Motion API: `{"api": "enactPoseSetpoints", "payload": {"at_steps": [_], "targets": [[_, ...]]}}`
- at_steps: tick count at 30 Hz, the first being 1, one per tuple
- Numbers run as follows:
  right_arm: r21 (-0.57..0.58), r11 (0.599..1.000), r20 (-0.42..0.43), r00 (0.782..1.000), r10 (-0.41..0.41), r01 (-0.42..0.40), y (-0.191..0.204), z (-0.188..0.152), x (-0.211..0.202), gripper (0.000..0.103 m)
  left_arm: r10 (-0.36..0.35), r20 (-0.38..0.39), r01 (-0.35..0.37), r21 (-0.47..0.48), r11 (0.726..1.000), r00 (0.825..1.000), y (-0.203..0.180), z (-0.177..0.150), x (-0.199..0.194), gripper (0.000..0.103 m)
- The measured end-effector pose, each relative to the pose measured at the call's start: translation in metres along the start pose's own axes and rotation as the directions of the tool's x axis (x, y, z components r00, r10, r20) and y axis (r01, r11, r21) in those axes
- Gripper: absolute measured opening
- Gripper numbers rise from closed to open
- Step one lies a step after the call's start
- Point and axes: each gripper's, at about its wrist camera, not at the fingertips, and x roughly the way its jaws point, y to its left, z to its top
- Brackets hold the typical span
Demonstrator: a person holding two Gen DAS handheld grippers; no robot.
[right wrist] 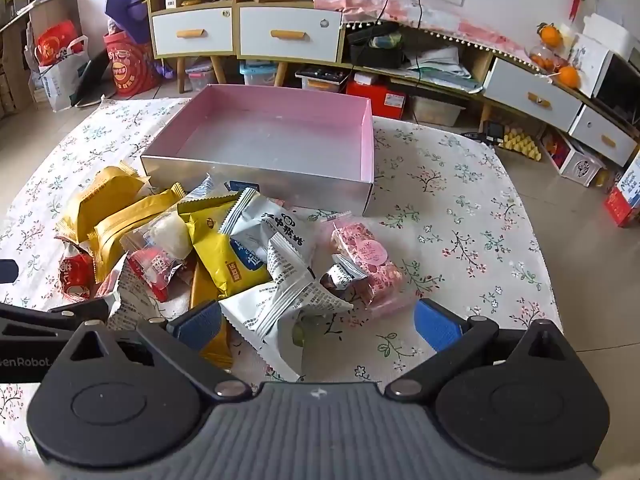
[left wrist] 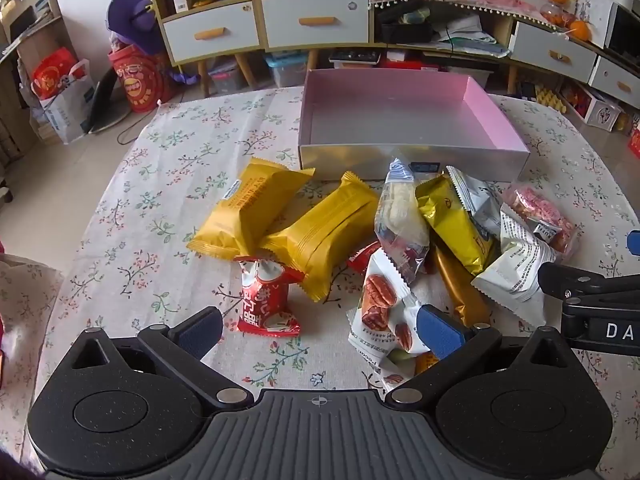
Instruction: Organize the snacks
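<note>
My left gripper [left wrist: 320, 332] sits at the bottom of its frame with the jaws spread wide and nothing between them. A small red packet [left wrist: 266, 300] stands just ahead of its left finger, and a white packet with a pecan picture [left wrist: 378, 312] lies against the right finger. My right gripper [right wrist: 318, 324] is likewise spread apart and holding nothing; a white packet with black print [right wrist: 280, 300] lies between its fingers, and a pink packet [right wrist: 366, 260] sits just beyond the right finger.

The snack pile fills the middle of both frames on a flowered tablecloth [left wrist: 160, 184]. I count two orange-yellow packets [left wrist: 280, 220] side by side at centre left in the left view, one shiny gold packet [left wrist: 452, 220], one clear packet with something white inside [left wrist: 398, 216], and one long brown-gold packet [left wrist: 460, 288] partly buried. The heap overlaps too much for a full count.

Behind the pile, in the upper centre, stands one open box with a pink inside [left wrist: 492, 112], with nothing in it; several packets press against its silver front wall. Cabinets with white drawers [left wrist: 316, 24] line the top of the frame.
</note>
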Motion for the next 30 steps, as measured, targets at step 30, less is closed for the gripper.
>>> {"api": "enactPoseSetpoints", "payload": {"at_steps": [30], "targets": [[-0.005, 1.000, -0.001, 1.000, 0.002, -0.002, 0.0002, -0.0009, 0.0006, 0.103, -0.010, -0.002, 0.010, -0.003, 1.000, 1.000, 0.0036, 0.0002, 0.0001, 0.103]]}}
